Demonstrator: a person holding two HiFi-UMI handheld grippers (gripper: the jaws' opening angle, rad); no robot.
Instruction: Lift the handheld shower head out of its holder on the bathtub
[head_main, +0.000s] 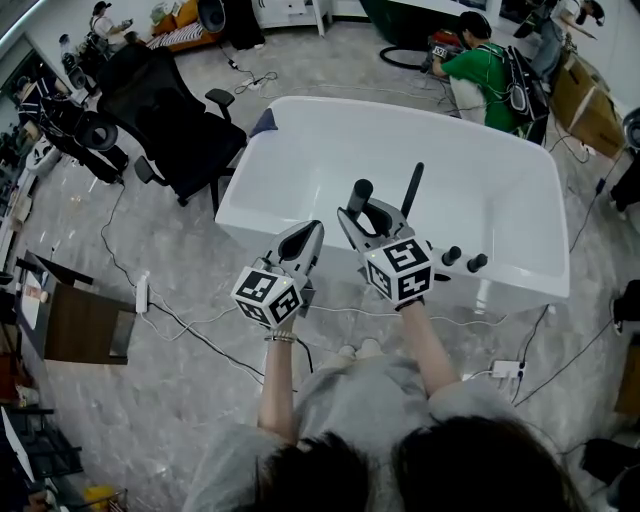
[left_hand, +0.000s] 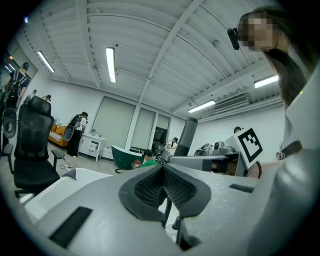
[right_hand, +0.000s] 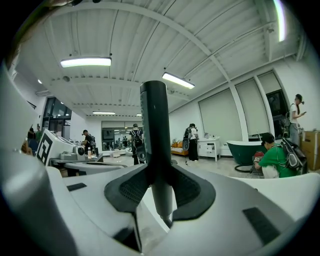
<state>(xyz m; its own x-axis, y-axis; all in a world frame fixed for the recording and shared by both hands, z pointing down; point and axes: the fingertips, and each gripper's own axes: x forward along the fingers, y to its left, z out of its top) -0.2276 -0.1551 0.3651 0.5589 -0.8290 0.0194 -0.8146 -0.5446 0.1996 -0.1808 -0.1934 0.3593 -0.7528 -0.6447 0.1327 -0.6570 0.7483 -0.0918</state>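
**A:** Head view first. Where is the shower head?

**B:** Just right of centre. It is a dark cylinder standing up between the jaws of the right gripper, at the near rim of the white bathtub. A thin black rod rises just to its right, and two dark knobs sit on the rim further right.

**A:** And the left gripper?

**B:** Left of it and apart from it, over the tub's near edge. A black office chair stands at upper left.

**A:** Left gripper view?

**B:** The left gripper has its ribbed pads pressed together, with nothing between them. The shower head stands right of centre, beyond the jaws.

**A:** Right gripper view?

**B:** The right gripper is clamped on the shower head, which runs up the middle of the frame. Its narrower lower end shows below the pads. I cannot tell whether it is clear of its holder. A person in a green shirt crouches at the right edge.
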